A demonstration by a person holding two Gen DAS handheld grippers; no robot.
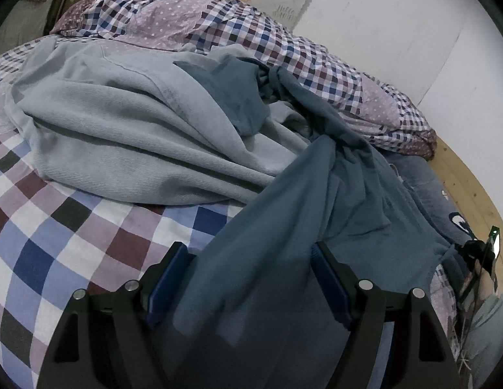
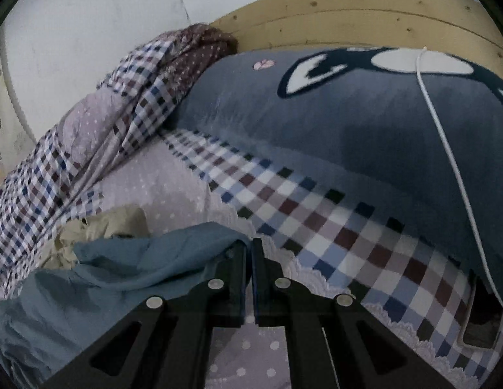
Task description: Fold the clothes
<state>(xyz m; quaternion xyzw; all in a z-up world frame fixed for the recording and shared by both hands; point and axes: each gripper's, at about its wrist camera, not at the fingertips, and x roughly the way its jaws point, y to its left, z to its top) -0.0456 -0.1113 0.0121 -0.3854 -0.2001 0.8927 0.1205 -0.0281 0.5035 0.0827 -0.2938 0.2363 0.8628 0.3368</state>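
Straddling blue garment (image 1: 267, 259), left gripper (image 1: 248, 253) agape; checked sheet (image 1: 73, 243) alongside.

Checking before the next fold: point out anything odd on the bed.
A white cable trails across the dark blue pillow. The dark teal garment and the pale grey-green garment lie tangled and unfolded.
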